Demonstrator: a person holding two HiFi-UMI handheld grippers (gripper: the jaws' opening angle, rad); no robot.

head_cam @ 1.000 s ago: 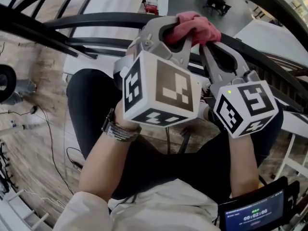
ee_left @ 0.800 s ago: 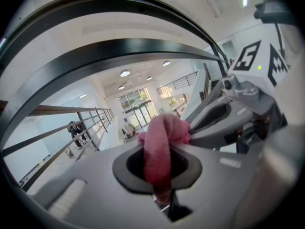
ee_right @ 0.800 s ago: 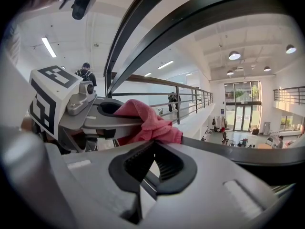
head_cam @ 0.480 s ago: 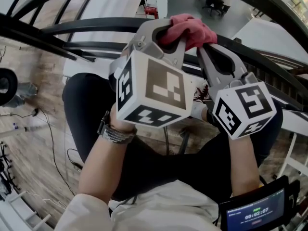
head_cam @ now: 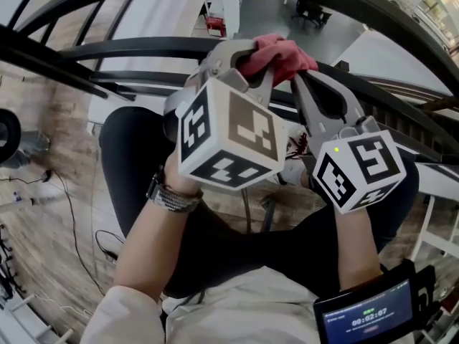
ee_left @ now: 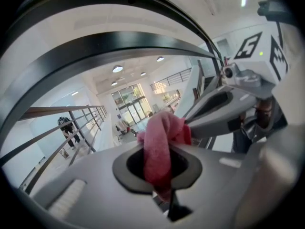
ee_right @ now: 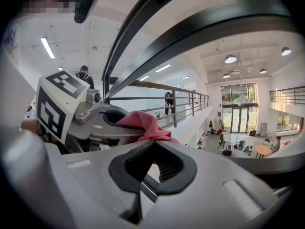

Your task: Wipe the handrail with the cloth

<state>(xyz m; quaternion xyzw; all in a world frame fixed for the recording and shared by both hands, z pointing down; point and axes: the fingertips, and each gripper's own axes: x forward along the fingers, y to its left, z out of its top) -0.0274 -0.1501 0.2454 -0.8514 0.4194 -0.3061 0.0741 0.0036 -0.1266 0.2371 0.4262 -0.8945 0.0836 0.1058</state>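
Item: crumpled pink fabric cloth | left gripper: jaws clenched on it, at curved black metal handrail | right gripper: jaws closed together, tips touching cloth.

The crumpled pink cloth is covering the stretch of black curved metal handrail beneath it, and the rail's ends are running out past the left and right edges of the head view. The cloth's lower fold is disappearing inside the closed jaws of the left gripper. The right gripper is meeting the cloth's right side with its tip; whether it is pinching any fabric cannot be told. Each gripper's white cube with black square markers is hiding the hand behind it. Near right, a dark screen with a timer readout is being cut off by the bottom edge, its digits too small to read.
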